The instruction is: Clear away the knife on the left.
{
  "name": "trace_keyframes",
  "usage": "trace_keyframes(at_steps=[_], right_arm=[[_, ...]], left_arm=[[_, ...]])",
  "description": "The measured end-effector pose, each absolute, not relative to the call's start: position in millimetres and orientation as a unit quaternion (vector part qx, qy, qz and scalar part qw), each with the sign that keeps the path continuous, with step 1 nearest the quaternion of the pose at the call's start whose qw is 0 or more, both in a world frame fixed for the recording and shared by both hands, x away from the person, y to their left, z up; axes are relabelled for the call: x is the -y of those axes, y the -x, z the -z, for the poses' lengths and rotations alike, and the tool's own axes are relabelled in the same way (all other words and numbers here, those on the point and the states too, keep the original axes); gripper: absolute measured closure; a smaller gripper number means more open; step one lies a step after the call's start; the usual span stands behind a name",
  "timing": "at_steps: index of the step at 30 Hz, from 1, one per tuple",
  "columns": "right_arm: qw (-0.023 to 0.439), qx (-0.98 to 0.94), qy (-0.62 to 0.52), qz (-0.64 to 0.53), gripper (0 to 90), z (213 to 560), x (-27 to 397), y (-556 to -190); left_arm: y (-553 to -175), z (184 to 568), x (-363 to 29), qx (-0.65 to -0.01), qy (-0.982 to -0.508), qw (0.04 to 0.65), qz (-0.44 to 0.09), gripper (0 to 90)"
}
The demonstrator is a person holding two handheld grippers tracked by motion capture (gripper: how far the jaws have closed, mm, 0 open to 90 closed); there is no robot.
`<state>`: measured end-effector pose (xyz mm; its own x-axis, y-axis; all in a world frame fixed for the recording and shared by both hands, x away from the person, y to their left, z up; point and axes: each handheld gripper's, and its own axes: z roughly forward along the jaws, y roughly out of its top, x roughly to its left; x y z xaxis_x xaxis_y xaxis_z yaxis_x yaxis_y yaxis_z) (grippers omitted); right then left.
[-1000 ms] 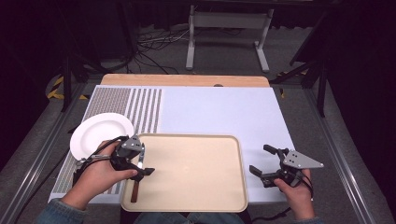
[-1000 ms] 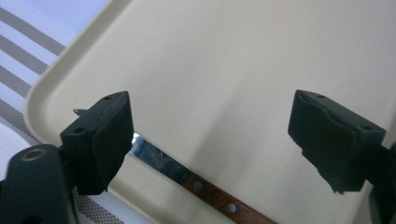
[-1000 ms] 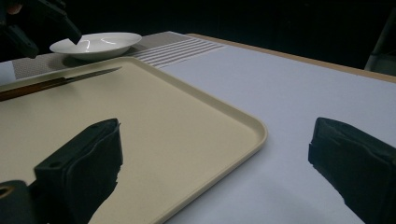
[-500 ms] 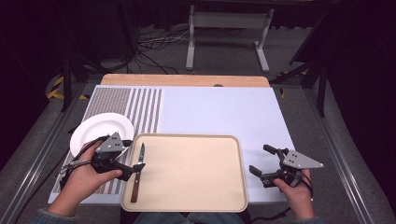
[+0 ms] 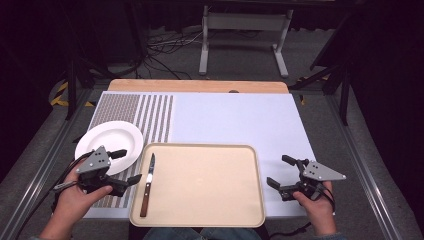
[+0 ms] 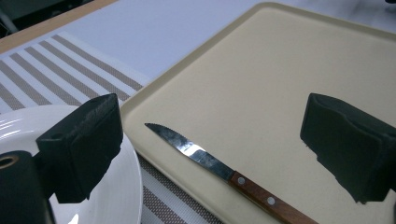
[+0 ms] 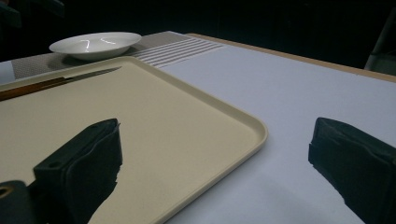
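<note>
A wooden-handled knife [image 5: 147, 186] lies along the left side of the beige tray [image 5: 200, 220], blade pointing away from me. My left gripper [image 5: 129, 166] sits just left of the tray, over the striped mat beside the white plate [image 5: 107, 142]. Its jaws have just been opening and now stand open with nothing between the pads. In the left gripper view the knife [image 6: 210, 161] rests on the tray [image 6: 280, 70] beyond the jaws. My right gripper [image 5: 278, 170] is open and empty at the tray's right edge [image 7: 252, 126].
A white mat [image 5: 235, 120] covers the table, with a striped section [image 5: 150, 115] at the left. A wooden table edge [image 5: 197, 86] runs along the back. Beyond it stand a metal frame [image 5: 240, 30] and cables on the floor.
My left gripper has drawn back to the left, off the tray's left edge, and the knife stays lying on the tray. The right gripper has not moved.
</note>
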<state>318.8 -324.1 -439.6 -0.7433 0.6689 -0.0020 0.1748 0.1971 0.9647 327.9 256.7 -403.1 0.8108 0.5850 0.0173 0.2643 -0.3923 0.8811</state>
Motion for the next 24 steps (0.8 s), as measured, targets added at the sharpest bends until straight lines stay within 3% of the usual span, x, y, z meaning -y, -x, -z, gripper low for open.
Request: trace_keyframes(at_steps=[24], right_arm=[[0.219,-0.744,-0.283,-0.565,3.2,441.2,323.8,-319.4]], left_arm=[[-313.5,449.2,-301.9,-0.284,-0.759,0.556,-0.186,4.8]])
